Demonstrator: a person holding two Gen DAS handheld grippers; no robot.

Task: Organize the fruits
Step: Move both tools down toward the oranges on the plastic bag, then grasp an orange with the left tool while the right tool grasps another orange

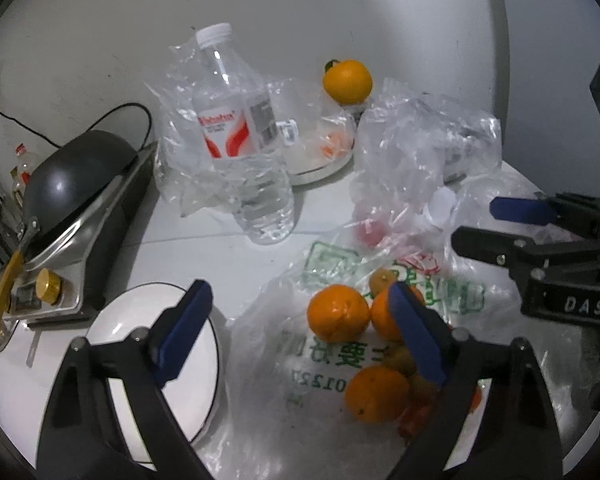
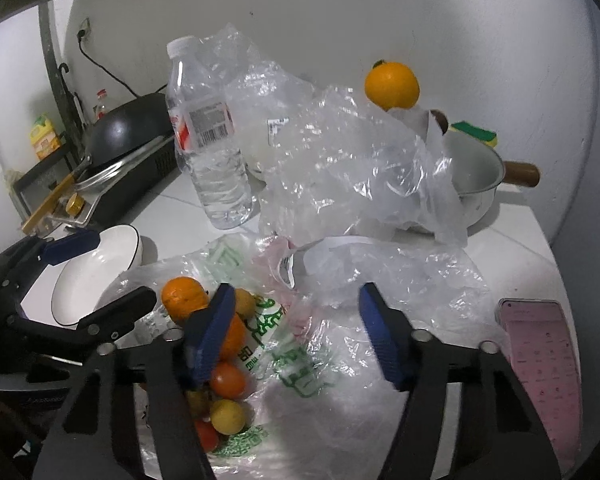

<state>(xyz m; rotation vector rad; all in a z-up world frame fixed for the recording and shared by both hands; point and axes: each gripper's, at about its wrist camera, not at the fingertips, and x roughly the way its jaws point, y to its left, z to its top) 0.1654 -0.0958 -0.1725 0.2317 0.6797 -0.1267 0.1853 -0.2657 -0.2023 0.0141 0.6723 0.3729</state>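
White tiled bench (image 2: pixel 512 240), cluttered with clear plastic. Both jaws spread, pinching nothing. Best: left gripper (image 1: pixel 300 332) squarely around 1 round orange mandarin (image 1: pixel 338 312), avoiding printed plastic bag (image 1: pixel 300 380); right gripper (image 2: pixel 296 336) pinning bag.

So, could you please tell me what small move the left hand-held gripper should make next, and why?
Probably ease the left hand-held gripper down onto the nearest orange. Its jaws stand open with nothing held, the orange lies loose on the printed bag, and the white bowl sits empty beside it.
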